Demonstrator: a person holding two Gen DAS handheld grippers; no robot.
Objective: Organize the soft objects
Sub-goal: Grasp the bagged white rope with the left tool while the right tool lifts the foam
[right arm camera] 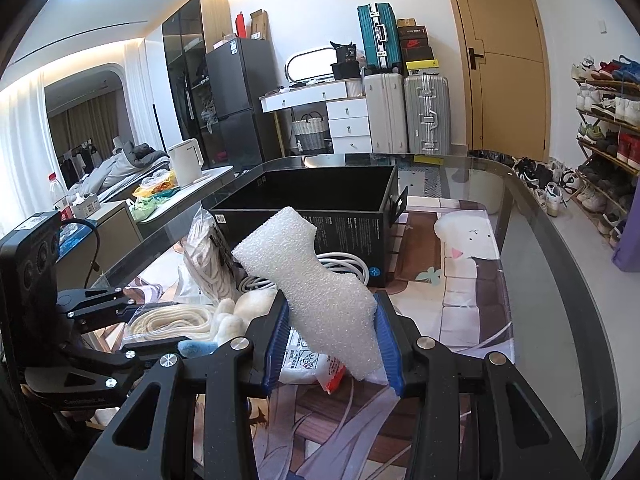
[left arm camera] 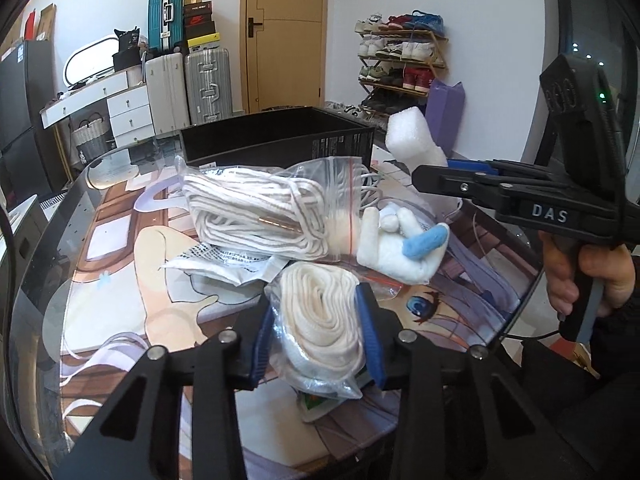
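Both grippers are loaded: your right gripper (right arm camera: 332,340) clamps the foam block (right arm camera: 316,280), left gripper (left arm camera: 316,340) the bagged rope coil (left arm camera: 320,328). Carry the foam toward the black box (right arm camera: 320,200) at twelve o'clock.

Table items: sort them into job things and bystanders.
Job:
- white foam block, held in right gripper
- bagged cream flat cord coil, between left gripper fingers
- bagged white rope bundle
- white plush toy
- open black cardboard box

Bystanders:
- silver suitcase
- wooden shoe rack
- white kettle

white walls | wooden door (right arm camera: 502,60) | suitcases (right arm camera: 404,112) | shoe rack (left arm camera: 400,64)
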